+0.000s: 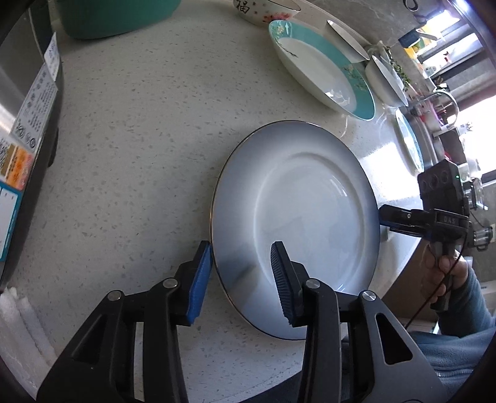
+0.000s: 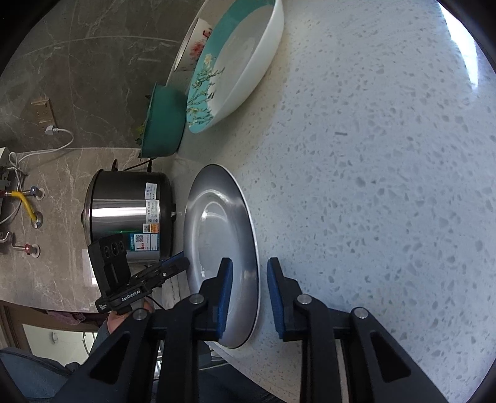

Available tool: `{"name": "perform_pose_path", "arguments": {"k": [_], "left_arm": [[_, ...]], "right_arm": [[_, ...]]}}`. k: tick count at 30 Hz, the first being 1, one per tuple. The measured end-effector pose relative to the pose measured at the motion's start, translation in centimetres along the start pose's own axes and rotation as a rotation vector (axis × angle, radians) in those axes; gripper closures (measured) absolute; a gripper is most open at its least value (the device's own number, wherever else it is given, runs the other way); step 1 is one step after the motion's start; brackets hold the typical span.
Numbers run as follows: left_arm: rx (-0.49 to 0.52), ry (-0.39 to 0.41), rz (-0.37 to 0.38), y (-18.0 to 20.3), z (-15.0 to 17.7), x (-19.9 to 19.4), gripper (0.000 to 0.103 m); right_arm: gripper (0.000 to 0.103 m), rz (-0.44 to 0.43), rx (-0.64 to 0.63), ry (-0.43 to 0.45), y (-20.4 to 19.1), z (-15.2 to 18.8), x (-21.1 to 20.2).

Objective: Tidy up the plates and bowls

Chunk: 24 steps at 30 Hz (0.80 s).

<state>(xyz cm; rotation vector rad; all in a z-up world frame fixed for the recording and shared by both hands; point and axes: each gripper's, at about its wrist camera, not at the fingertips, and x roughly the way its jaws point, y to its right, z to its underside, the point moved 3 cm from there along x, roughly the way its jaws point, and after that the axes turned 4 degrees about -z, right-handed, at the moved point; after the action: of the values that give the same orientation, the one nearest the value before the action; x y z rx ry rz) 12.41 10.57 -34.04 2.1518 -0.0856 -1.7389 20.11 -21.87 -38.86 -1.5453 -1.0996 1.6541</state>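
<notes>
A grey-blue plate [image 1: 297, 223] with a dark rim lies flat on the speckled counter [image 1: 139, 139]; it also shows in the right wrist view [image 2: 217, 235]. My left gripper [image 1: 241, 279] is open, its jaws straddling the plate's near-left rim. My right gripper [image 2: 248, 297] is open, its jaws either side of the plate's opposite rim; it shows at the plate's right edge in the left wrist view [image 1: 400, 220]. A teal-rimmed floral bowl [image 1: 322, 68] sits behind the plate, also in the right wrist view [image 2: 235, 65]. A floral white bowl [image 1: 263, 11] stands behind it.
A steel rice cooker [image 2: 127, 214] stands left of the plate, close by in the left wrist view [image 1: 21, 148]. A teal basin [image 1: 117, 15] sits at the back. More white dishes [image 1: 387, 74] and a teal plate [image 1: 409, 139] lie near the sink [image 1: 431, 145]. The counter edge runs under the plate.
</notes>
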Motion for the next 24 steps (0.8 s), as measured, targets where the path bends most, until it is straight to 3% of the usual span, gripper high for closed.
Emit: {"name": "perform_pose_path", "arguments": {"k": [9,13,15,20,24], "left_arm": [[-0.024,-0.001,0.080,-2.3,-0.2,-0.9,0.067],[0.018,0.020,0.039,-1.7,-0.2,-1.1,0.067],[0.041,0.024,0.008,-1.5,-0.2,-1.1,0.067],[0.092,0.016,-0.040,-0.8,-0.8,-0.9,0.080],[0.096,0.014,-0.023,-1.2,-0.6,-0.9,0.081]], "right_arm": [[0.077,-0.018,-0.008,-0.004,-0.4,-0.2,1.0],[0.080,0.006,-0.023,0.005,-0.6,-0.1,1.1],[0.091,0.057,-0.043,-0.006,-0.9,-0.1,1.2],[0.090,0.123,-0.070,-0.009,-1.5,-0.3,1.4],[0.089,0.146,-0.057,0.009,-1.6,-0.3,1.4]]}}
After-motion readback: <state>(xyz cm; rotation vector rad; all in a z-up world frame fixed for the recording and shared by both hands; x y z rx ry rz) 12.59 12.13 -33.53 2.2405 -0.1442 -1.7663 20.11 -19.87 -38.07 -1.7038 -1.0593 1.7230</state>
